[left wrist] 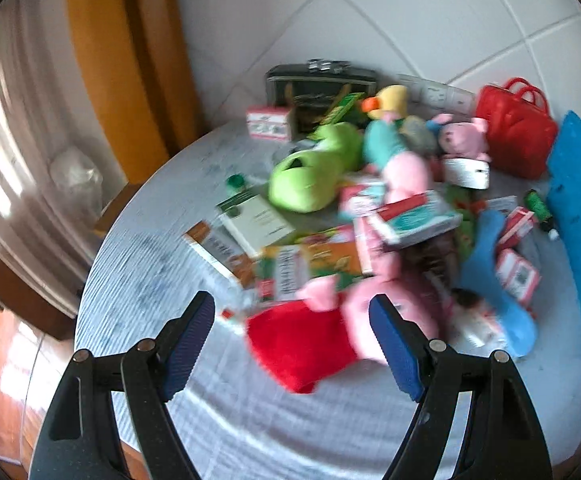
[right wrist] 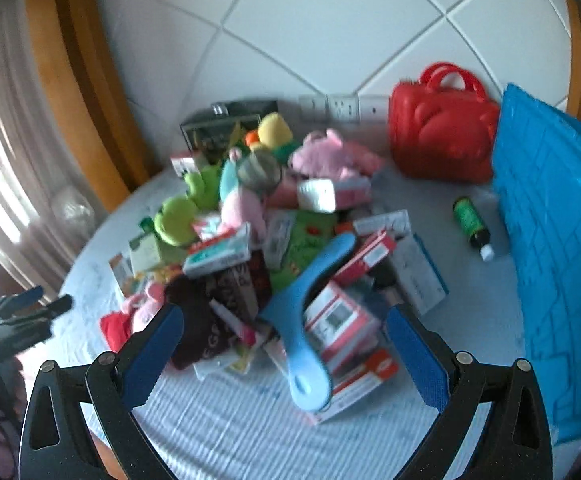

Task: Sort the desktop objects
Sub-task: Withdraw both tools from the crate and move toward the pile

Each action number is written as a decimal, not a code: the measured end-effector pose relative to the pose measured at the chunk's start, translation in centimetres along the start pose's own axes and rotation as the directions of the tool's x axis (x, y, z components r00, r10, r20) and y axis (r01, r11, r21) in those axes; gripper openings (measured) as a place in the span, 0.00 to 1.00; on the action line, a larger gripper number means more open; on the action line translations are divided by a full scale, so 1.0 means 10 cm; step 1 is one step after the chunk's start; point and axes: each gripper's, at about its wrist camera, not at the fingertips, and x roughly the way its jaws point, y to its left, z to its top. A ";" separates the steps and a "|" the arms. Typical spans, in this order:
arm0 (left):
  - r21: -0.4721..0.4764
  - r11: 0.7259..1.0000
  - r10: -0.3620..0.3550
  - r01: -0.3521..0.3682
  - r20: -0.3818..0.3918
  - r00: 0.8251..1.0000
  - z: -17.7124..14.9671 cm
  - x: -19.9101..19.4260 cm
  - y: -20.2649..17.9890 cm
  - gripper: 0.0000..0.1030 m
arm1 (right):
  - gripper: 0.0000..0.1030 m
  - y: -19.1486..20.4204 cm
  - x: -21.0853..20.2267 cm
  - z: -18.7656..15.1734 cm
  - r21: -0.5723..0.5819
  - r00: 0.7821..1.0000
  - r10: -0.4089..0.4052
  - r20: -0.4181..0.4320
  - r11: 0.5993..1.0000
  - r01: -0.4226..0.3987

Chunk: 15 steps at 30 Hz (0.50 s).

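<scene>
**user1:** Both tongs look wide open to me. Left tongs (left wrist: 292, 312) hang over the near edge of the pile with nothing between the blue pads, right tongs (right wrist: 284, 332) same deal, empty, spread apart above the front of the heap.

**user2:** Yep, nothing gripped on either side. Everything to sort sits in one messy heap in the middle of the counter (right wrist: 230, 432), which has a pale striped cloth on it.

**user1:** What can you make out? It's pretty blurry.

**user2:** Blue shoehorn-looking thing (right wrist: 310, 320) lies on top of red-and-white boxes (right wrist: 338, 324) at the front. Green plush (left wrist: 310, 176) is toward the left of the pile, and a pink plush with a red part (left wrist: 302, 340) is right in front of the left tongs.

**user1:** Off to the right, apart from the pile: red plastic case (right wrist: 442, 136) by the tiled wall, blue crate (right wrist: 558, 240) beside it, and a small green bottle (right wrist: 470, 226) lying on its side between pile and crate.

**user2:** Dark box (left wrist: 318, 84) at the back too.
</scene>
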 end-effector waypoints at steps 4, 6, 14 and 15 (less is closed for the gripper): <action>-0.103 0.994 0.026 -0.030 -0.042 0.999 -0.11 0.13 0.44 0.77 | 1.00 0.07 0.12 -0.03 -0.005 0.999 -0.036 -0.034 0.999 0.036; -0.150 0.986 0.055 -0.067 -0.083 0.995 -0.15 0.21 0.65 0.77 | 1.00 0.08 0.17 -0.03 -0.001 0.999 -0.035 -0.041 0.999 0.035; -0.206 0.965 0.126 -0.164 -0.188 0.974 -0.21 0.48 1.13 0.77 | 1.00 0.22 0.49 -0.02 0.017 0.996 0.002 -0.091 1.000 0.000; -0.213 0.965 0.112 -0.154 -0.197 0.974 -0.20 0.53 1.16 0.77 | 1.00 0.25 0.52 -0.02 0.026 0.995 0.013 -0.096 1.000 -0.011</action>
